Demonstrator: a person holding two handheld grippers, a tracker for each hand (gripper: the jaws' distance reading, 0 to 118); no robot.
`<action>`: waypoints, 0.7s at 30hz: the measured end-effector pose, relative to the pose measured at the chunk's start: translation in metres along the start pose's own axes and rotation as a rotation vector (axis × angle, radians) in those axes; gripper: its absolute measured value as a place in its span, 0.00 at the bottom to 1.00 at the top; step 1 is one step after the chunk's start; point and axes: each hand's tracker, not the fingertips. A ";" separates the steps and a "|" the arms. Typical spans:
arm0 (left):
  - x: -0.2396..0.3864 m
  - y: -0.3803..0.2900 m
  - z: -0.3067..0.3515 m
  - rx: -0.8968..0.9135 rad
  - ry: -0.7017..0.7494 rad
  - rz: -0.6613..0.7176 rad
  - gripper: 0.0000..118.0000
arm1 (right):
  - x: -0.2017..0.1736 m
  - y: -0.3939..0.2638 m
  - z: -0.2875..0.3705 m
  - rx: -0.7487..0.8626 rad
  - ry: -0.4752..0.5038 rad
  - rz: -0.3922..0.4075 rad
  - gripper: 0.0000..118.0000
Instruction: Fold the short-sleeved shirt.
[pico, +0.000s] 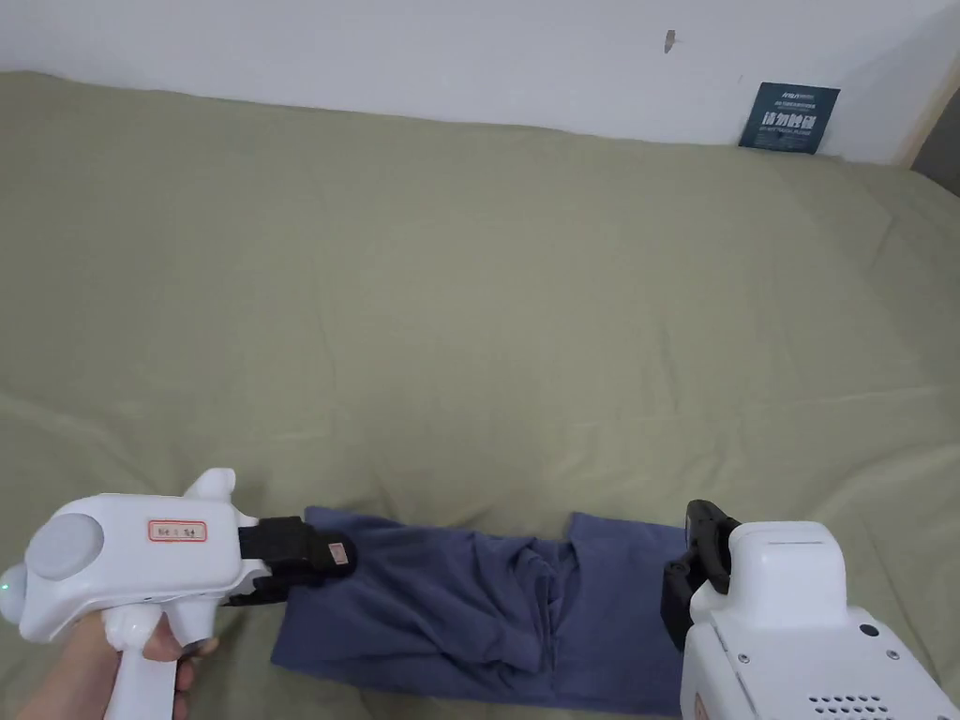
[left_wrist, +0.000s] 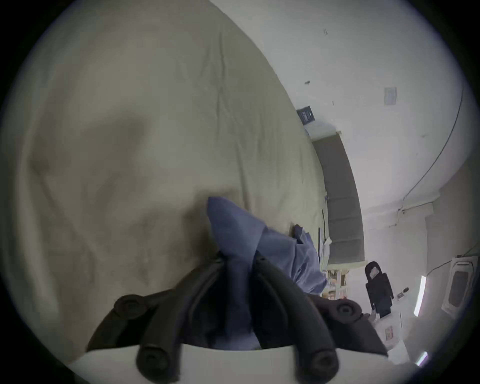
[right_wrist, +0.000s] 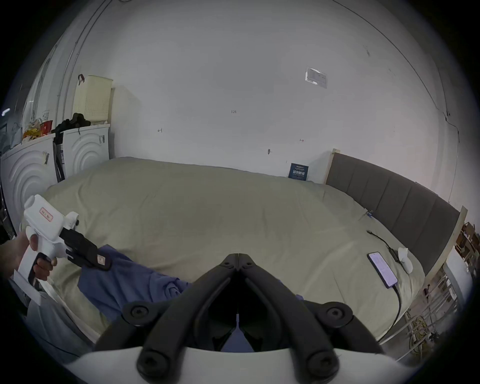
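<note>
Two handheld grippers meet a blue short-sleeved shirt at the near edge of a bed, seen from the head view. Nearest, at lower right, the white body of the right gripper rises from the bottom edge, its black jaws at the right end of the shirt. In the right gripper view those jaws are brought together tip to tip; blue cloth shows below and behind them, but whether any is pinched between the tips cannot be told. At lower left, a hand grips the handle of the left gripper, which points rightward onto the shirt's left end. In the left gripper view its jaws stand narrow, with a fold of blue cloth pressed between them and rising past the tips into a peak.

The shirt lies in a rumpled band across the near edge of the olive-green bedsheet, bunched into folds near its middle. Beyond it the sheet stretches bare and lightly creased to a white wall. A small dark blue sign leans where the sheet meets the wall, toward the right. In the right gripper view, a phone with a cable lies on the sheet far to the right, near a grey padded headboard.
</note>
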 end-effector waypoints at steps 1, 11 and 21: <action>0.005 0.000 0.009 0.044 0.014 -0.016 0.12 | 0.001 0.002 0.000 0.006 -0.002 0.001 0.00; 0.022 0.008 0.155 0.312 0.271 -0.034 0.12 | 0.001 0.019 0.004 0.072 0.034 -0.018 0.00; 0.119 -0.024 0.096 0.207 0.295 -0.282 0.12 | -0.001 0.020 0.010 0.083 0.054 -0.002 0.00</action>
